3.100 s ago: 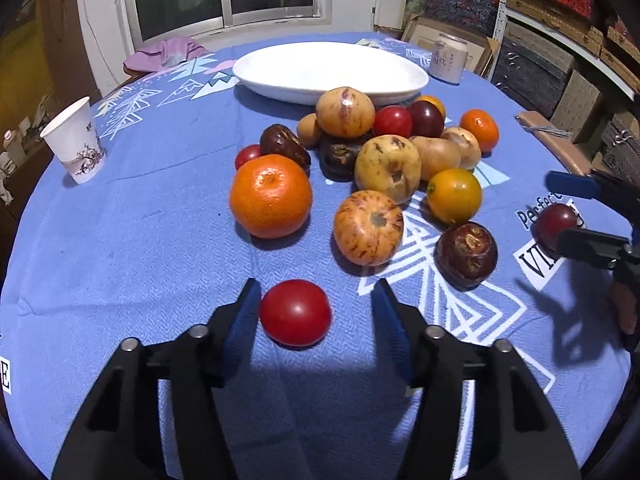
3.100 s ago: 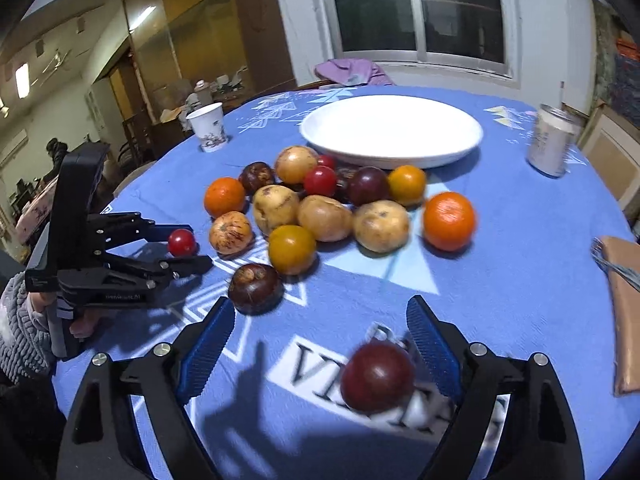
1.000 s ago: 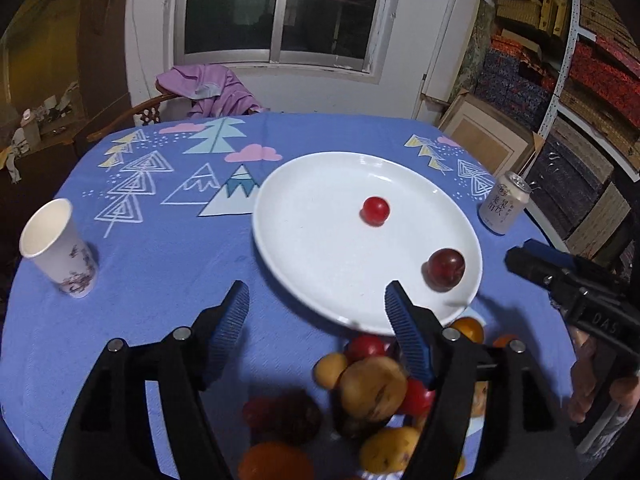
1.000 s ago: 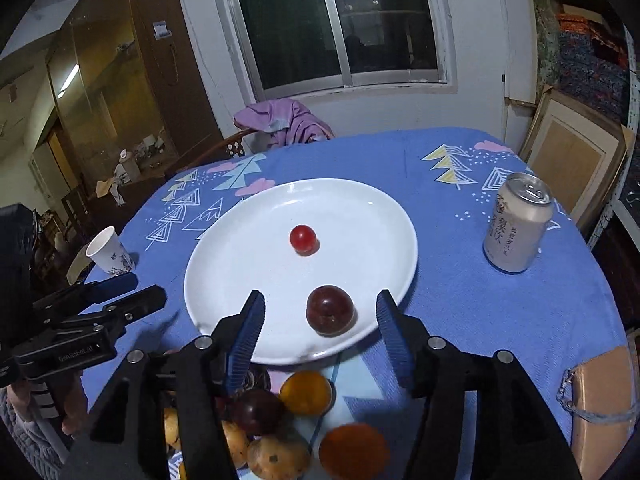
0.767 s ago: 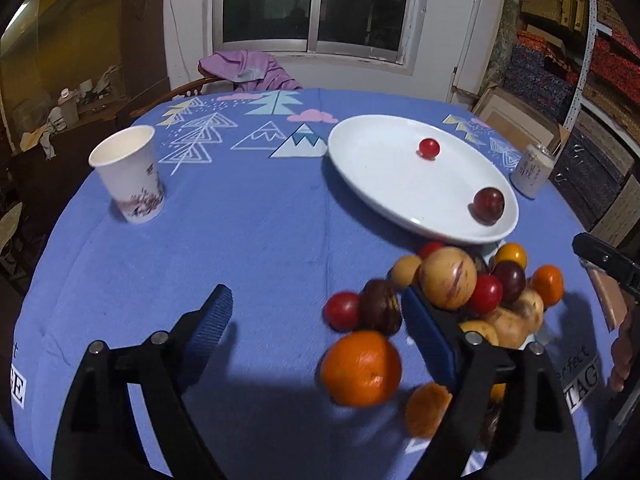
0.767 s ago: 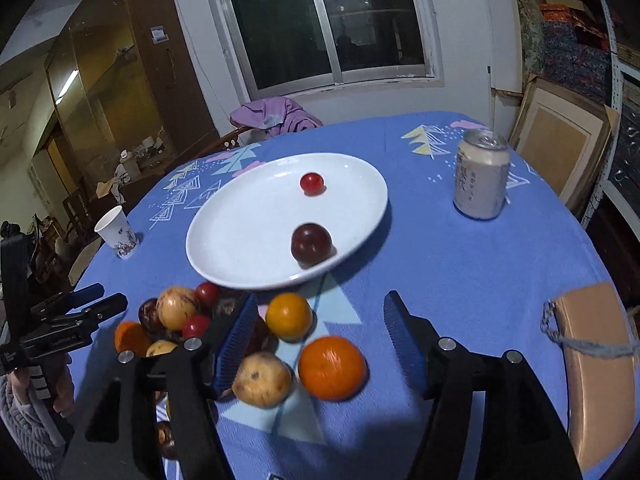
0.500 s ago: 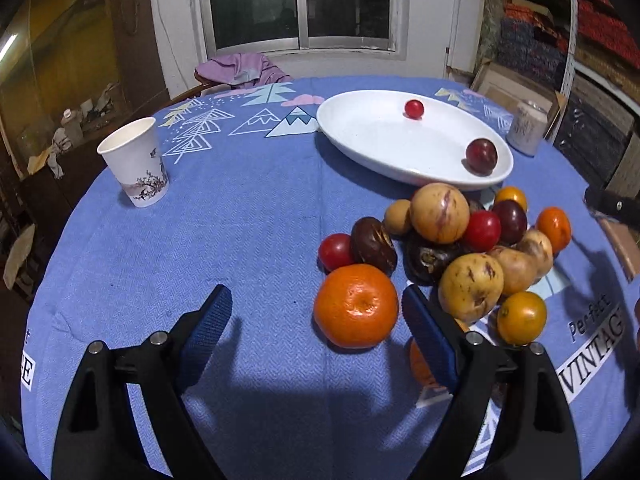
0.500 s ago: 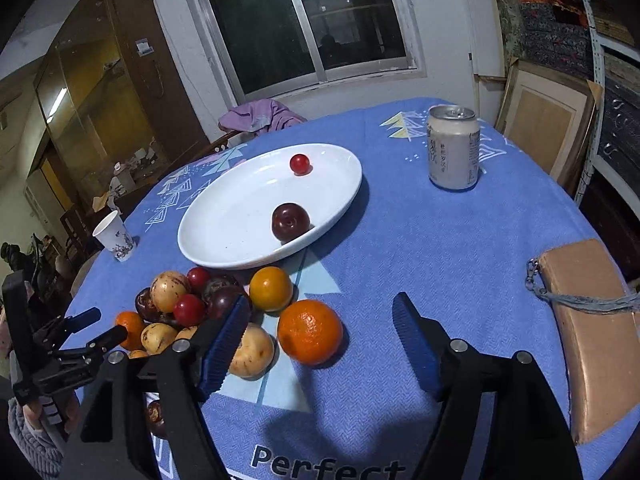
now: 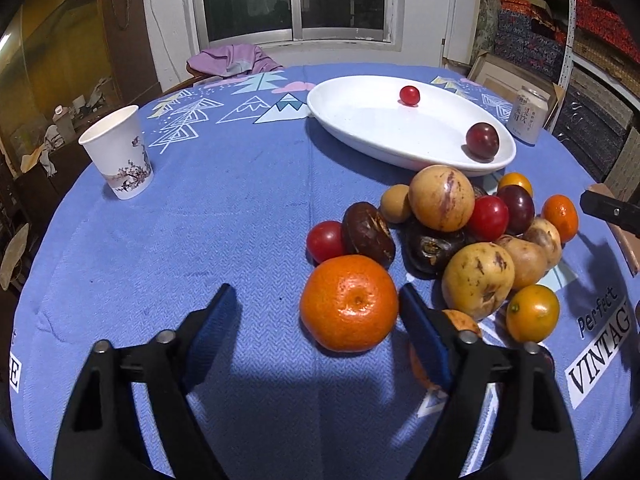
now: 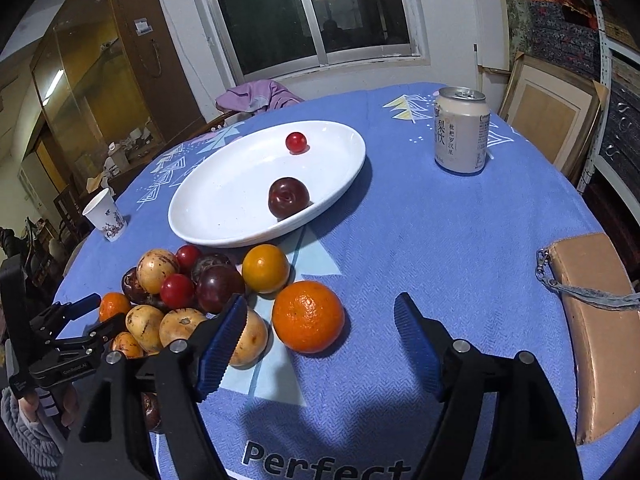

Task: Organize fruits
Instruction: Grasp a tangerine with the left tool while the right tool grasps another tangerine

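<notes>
A white plate (image 9: 360, 120) (image 10: 224, 200) at the back holds a small red tomato (image 9: 409, 95) (image 10: 296, 142) and a dark plum (image 9: 482, 141) (image 10: 289, 197). In front of it lies a pile of mixed fruits (image 9: 440, 200) (image 10: 218, 288). My left gripper (image 9: 316, 294) is closing; a large orange (image 9: 348, 304) sits between its tips, close to the right pad, and is not gripped. My right gripper (image 10: 320, 299) is open, and another orange (image 10: 308, 316) lies just ahead between its tips. The other view shows each gripper too: left gripper (image 10: 72, 320), right gripper (image 9: 608, 212).
A paper cup (image 9: 118, 152) stands at the left of the blue tablecloth. A drink can (image 10: 461, 136) stands right of the plate. A brown pouch (image 10: 596, 320) lies at the right edge. A purple cloth (image 9: 236, 60) hangs on a chair behind the table.
Both grippers have pulled back from the plate and come down to the near side of the fruit pile. Each now has an orange before it. The right jaws stand wider.
</notes>
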A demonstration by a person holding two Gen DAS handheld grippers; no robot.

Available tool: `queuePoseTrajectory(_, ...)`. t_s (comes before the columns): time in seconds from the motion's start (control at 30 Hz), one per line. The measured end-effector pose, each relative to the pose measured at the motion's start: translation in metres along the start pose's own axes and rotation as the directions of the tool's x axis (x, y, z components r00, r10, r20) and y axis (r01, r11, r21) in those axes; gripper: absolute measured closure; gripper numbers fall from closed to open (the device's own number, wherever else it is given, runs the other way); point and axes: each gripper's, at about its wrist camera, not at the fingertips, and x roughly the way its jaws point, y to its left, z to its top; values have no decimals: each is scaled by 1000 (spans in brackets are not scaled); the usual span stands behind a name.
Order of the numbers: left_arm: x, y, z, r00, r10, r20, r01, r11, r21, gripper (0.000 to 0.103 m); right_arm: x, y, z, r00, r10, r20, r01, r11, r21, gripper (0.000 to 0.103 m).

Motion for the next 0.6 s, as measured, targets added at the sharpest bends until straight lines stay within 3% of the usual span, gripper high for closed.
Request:
queuePoseTrajectory(0.1,1,-1,0,998,-61,-7,61,998,-3,47,2,-1,-1,1000,-2,-8,2,1000,4,26)
queuePoseTrajectory(0.2,1,-7,0,997,-72,-3,72,997,17,55,4,0,-2,1000,-2,-17,2,1000,-1,26)
queuePoseTrajectory(0.6,-1,4,2,1000,-26,-11,26,999,-38,56,16,13,-9,997,-62,-34,59,994,-94,26)
